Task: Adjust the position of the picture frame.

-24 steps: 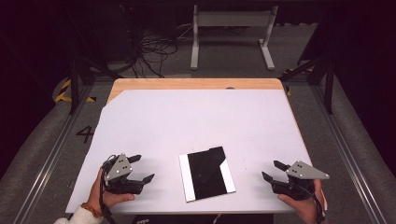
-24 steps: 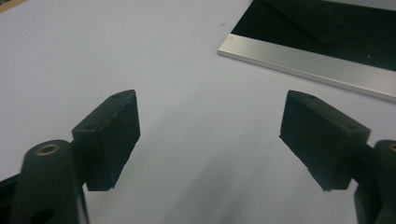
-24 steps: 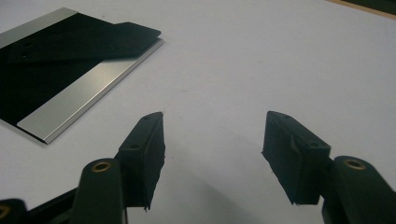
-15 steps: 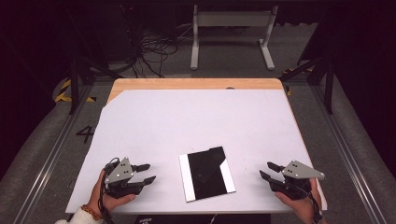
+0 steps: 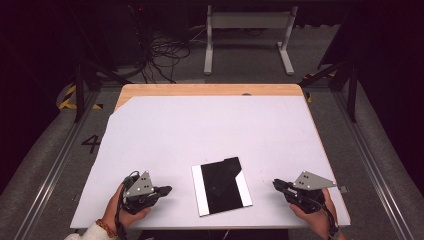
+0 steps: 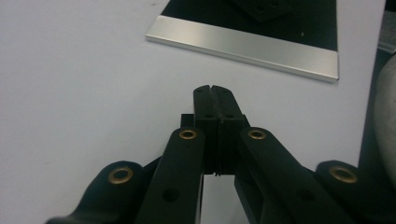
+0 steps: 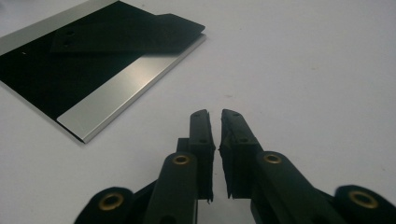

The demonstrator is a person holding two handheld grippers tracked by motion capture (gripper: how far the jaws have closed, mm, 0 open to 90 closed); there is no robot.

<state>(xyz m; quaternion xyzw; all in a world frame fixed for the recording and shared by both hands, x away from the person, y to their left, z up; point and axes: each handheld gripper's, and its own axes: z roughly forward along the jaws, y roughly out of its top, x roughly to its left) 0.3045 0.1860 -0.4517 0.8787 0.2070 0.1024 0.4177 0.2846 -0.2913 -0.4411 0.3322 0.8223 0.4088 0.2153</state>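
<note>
Change: against the high view of a moment ago, both hands have slid a little toward the near edge of the table (image 5: 165, 125); the left gripper (image 5: 164, 190) has also crept slightly toward the plate, and the plate has not shifted.
Plate: a flat black plate (image 5: 222, 185) with bright metal strips along two sides lies near the table's near edge, at about 6 o'clock on the white sheet, between the two grippers and touching neither.
Smaller piece: a dark flat piece (image 7: 126, 35) with small holes rests on top of the plate, toward its far corner.
Left gripper: at roughly 7 o'clock on the table, jaws pressed together with nothing between them, tips aimed at the plate's metal edge (image 6: 243, 46).
Right gripper: the right gripper (image 5: 278, 184) sits at roughly 5 o'clock, jaws nearly together with a thin gap, holding nothing, the plate ahead and to its left.
Meaning: I judge the approach has barely begun; neither gripper is set to grasp, and the jaws would need to spread first.
</note>
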